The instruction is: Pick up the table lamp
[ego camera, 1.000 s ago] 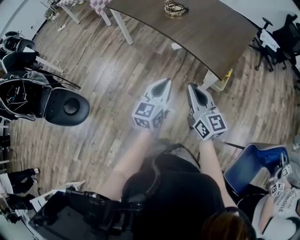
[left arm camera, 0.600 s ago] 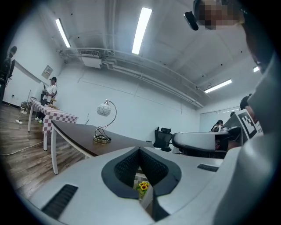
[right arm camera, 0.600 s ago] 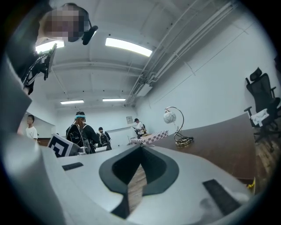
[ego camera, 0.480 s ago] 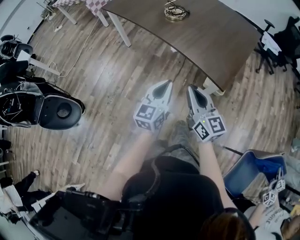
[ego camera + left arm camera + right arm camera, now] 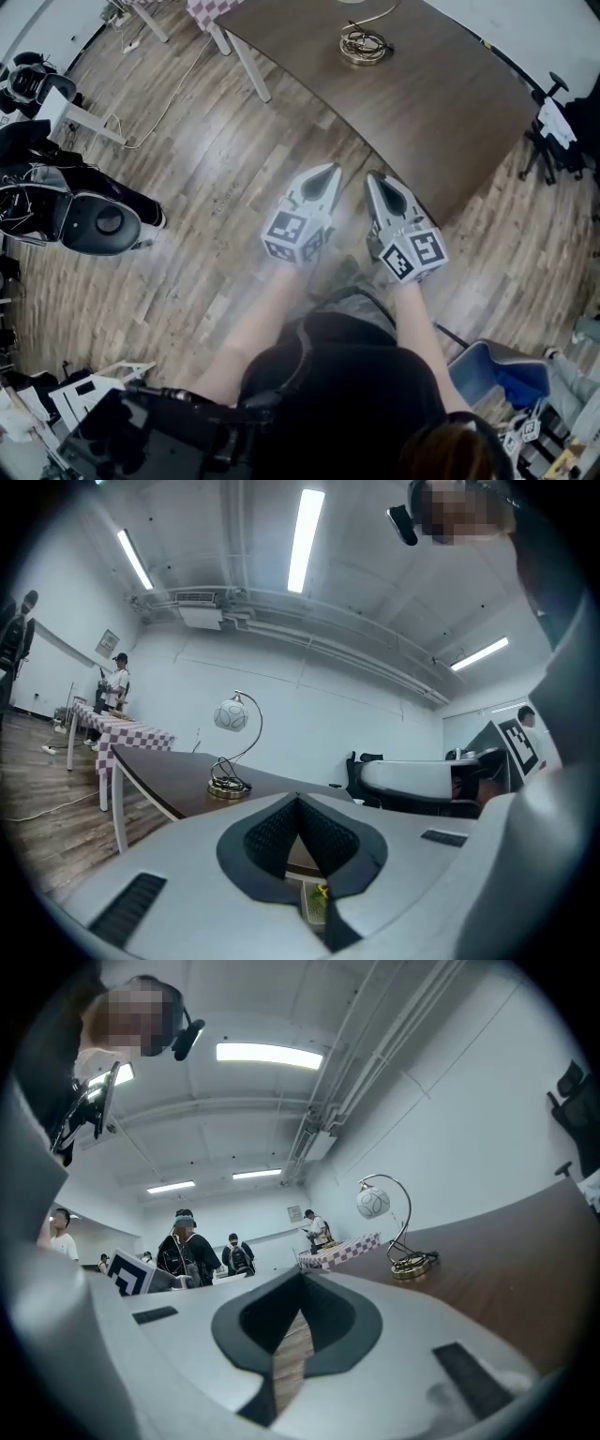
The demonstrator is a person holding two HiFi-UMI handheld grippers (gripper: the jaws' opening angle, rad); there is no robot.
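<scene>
Head view: plank floor [image 5: 211,155] | dark curved table [image 5: 450,103] ahead | lamp [image 5: 364,45] stands on its far part | left gripper [image 5: 326,172], right gripper [image 5: 376,178] side by side over the floor, jaws together, empty, well apart from lamp | white walls [image 5: 319,714], strip lights [image 5: 307,527]

**A:** Where are the grippers?

**B:** The left gripper [image 5: 329,172] and right gripper [image 5: 373,176] are held out in front of the body. They sit side by side, close but apart, pointing level and ahead.

**A:** And the jaws?

**B:** Both pairs are pressed together, with nothing between them.

**A:** The arms?

**B:** The bare forearms [image 5: 255,323] stretch forward. The hands are mostly hidden behind the marker cubes [image 5: 294,234].
</scene>
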